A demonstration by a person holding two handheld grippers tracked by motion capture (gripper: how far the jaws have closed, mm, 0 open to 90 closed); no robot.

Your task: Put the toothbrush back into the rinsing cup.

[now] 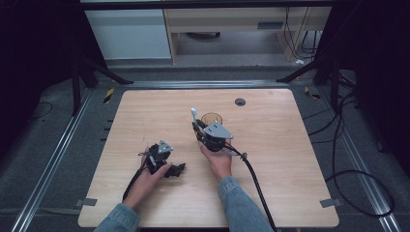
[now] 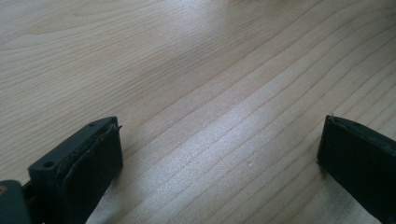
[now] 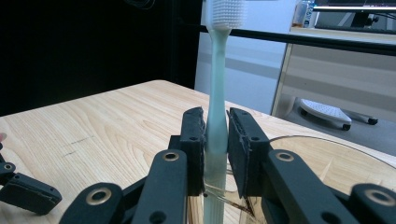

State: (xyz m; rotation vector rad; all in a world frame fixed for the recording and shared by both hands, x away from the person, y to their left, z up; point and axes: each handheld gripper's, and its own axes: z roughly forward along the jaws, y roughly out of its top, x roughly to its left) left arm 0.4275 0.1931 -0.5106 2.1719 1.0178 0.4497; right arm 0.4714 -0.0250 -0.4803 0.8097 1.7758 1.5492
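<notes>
A pale green toothbrush (image 3: pixel 217 74) with white bristles stands upright between the pads of my right gripper (image 3: pixel 215 122), which is shut on its handle. The handle's lower end reaches down at the near rim of a brown translucent cup (image 3: pixel 336 156). From the high view, the right gripper (image 1: pixel 197 127) sits mid-table just left of the cup (image 1: pixel 211 118), with the toothbrush (image 1: pixel 193 113) head sticking up. My left gripper (image 2: pixel 222 135) stands open over bare wood, nothing between its fingers. It rests low at the front left (image 1: pixel 170 166).
The wooden table (image 1: pixel 270 145) has a small dark grommet (image 1: pixel 240 101) near its far edge. Cables trail from both grippers toward the front edge. Beyond the table are dark frame legs, white cabinets and a wooden desk.
</notes>
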